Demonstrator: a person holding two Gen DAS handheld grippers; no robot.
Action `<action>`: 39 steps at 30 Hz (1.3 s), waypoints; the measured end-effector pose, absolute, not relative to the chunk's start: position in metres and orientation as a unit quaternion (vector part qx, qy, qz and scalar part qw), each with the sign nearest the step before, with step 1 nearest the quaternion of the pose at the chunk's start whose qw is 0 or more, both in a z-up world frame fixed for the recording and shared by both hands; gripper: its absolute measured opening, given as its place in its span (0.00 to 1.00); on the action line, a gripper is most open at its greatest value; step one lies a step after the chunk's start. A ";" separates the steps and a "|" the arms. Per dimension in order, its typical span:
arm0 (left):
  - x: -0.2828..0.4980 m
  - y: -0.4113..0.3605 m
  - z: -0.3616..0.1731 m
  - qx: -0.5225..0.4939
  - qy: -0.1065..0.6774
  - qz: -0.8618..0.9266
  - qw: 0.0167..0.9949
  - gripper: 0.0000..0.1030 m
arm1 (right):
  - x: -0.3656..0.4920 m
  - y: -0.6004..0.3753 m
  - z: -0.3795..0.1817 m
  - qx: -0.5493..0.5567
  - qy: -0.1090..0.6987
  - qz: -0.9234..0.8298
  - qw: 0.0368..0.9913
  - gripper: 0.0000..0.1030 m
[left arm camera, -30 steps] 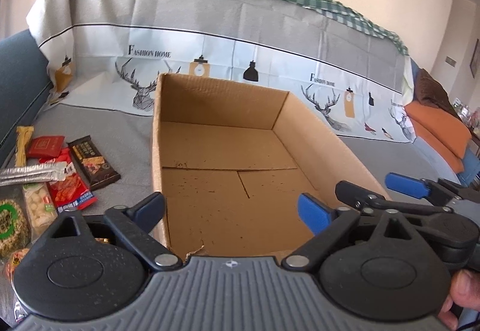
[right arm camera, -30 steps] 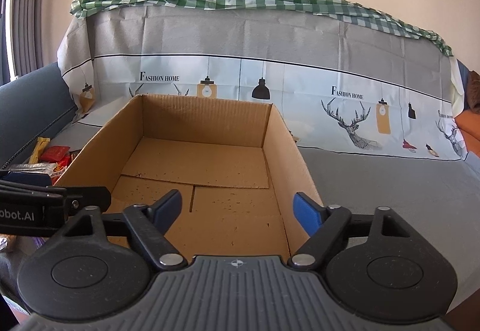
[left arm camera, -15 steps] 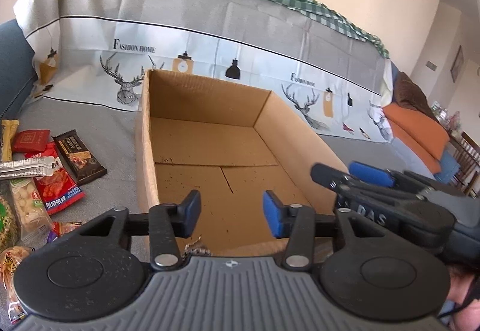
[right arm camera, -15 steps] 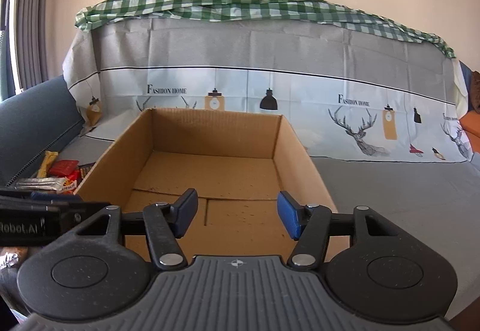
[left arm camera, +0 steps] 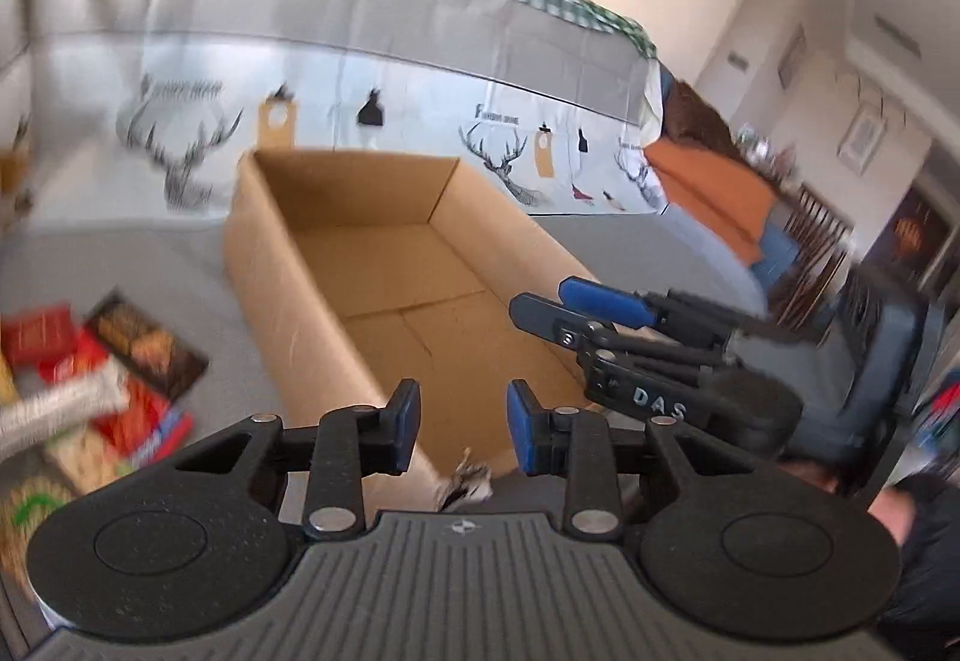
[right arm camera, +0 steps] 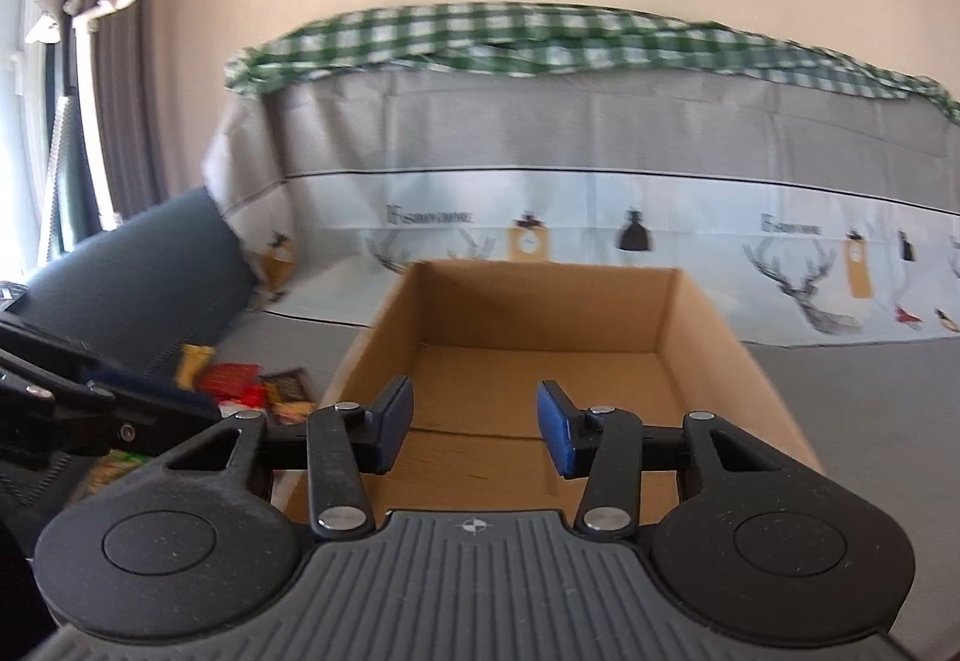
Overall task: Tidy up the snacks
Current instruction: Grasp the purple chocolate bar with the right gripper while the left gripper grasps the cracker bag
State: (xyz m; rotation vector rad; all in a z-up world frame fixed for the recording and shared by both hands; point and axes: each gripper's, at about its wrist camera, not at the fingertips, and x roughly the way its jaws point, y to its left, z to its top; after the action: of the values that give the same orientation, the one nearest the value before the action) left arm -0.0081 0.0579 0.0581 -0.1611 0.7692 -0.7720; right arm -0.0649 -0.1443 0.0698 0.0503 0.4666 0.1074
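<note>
Snacks (left arm camera: pixel 90 361) lie in a loose heap on the grey cover, left of the cardboard box (left arm camera: pixel 372 265), none of them inside it yet. Between the blue pads of the left gripper (left arm camera: pixel 462 436) there is only air; its jaws have just been closing from wide to a narrow gap. The right gripper (right arm camera: pixel 474 436) has likewise been narrowing and grips nothing. Compared with a second ago, both have drawn back from the box's near edge and the left view has swung right. Judging by this, packing has not begun, and a reach toward the heap seems likely next.
</note>
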 end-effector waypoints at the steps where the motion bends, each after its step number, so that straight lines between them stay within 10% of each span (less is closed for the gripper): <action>1: -0.006 0.067 0.060 -0.083 0.364 -0.364 0.853 0.34 | -0.065 -0.138 0.072 0.026 0.229 0.062 0.971 0.46; 9: 0.019 0.140 0.037 -0.168 0.444 -0.257 0.842 0.34 | -0.061 -0.089 0.079 0.031 0.226 0.131 0.965 0.46; 22: 0.018 0.217 -0.051 -0.305 0.568 -0.109 0.757 0.72 | -0.051 -0.007 0.033 -0.050 0.316 0.215 0.923 0.40; 39: 0.047 0.158 -0.071 -0.191 0.626 -0.064 0.754 0.82 | -0.037 0.029 -0.037 -0.163 0.371 0.205 0.891 0.40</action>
State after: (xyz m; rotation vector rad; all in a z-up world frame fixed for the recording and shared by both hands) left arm 0.0474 0.1578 -0.0707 -0.4167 1.3657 -0.1395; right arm -0.0373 0.0288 -0.0366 -0.3374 0.7700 0.4253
